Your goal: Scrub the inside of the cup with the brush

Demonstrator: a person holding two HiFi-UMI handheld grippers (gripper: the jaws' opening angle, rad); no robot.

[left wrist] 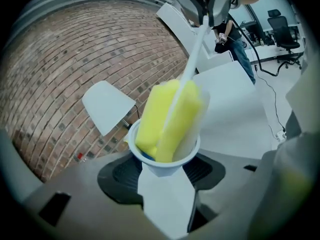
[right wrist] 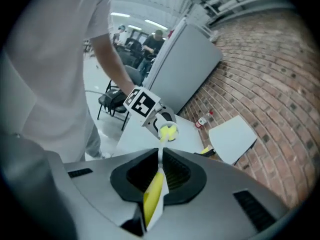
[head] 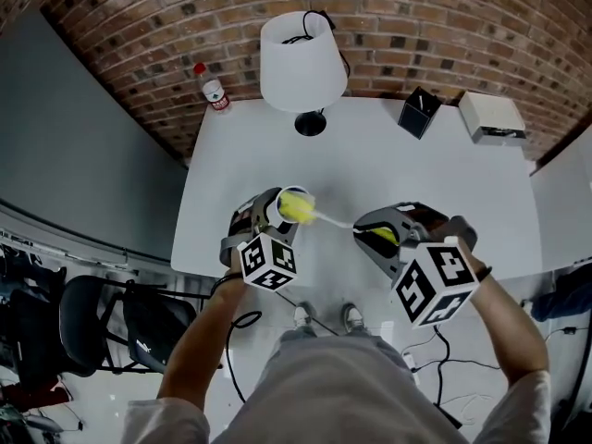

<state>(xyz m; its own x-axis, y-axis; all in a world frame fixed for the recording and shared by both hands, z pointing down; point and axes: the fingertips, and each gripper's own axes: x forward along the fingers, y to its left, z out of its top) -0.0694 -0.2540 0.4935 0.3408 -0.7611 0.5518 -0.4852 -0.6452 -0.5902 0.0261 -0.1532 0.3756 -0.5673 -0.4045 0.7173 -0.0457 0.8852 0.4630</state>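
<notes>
Right gripper [right wrist: 159,178]: jaws clamped on the yellow-and-white handle of the brush [right wrist: 154,196]; hold this grip firm and drive the stem along the cup's axis, twisting so the sponge wipes the full wall and base; left gripper [left wrist: 165,176]: jaws set wide, pressing the sides of the cup [left wrist: 165,196]; brace it against the push; the cup is white, tapered, mouth tipped toward 3 o'clock in the head view, above the near edge of the tabletop [head: 370,155]; the yellow sponge head [left wrist: 167,116] fills its mouth
</notes>
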